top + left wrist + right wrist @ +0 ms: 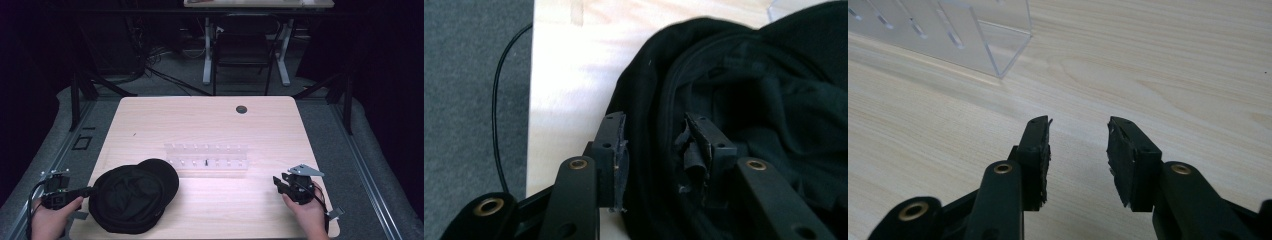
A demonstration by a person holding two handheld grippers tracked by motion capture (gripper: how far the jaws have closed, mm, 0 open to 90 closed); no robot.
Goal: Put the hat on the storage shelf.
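Two grippers logged. Left gripper [656, 150]: I hold it spread astride the cap's [134, 194] rim, pads not yet pressing, ready to pinch. Cap lies just before the rack [206, 155]. Right gripper [1079, 152]: spread, empty, parked right of rack.

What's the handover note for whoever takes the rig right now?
Left tongs: open, jaws straddling the rim of the black cap, pads not clearly pressing yet.
Right tongs: open, empty, over bare wooden table near the clear acrylic rack.
Cap lies at the table's front left, just in front of the rack.
Done: left approach to the cap.
Left: close on the rim, lift the cap; the rack may be its destination.
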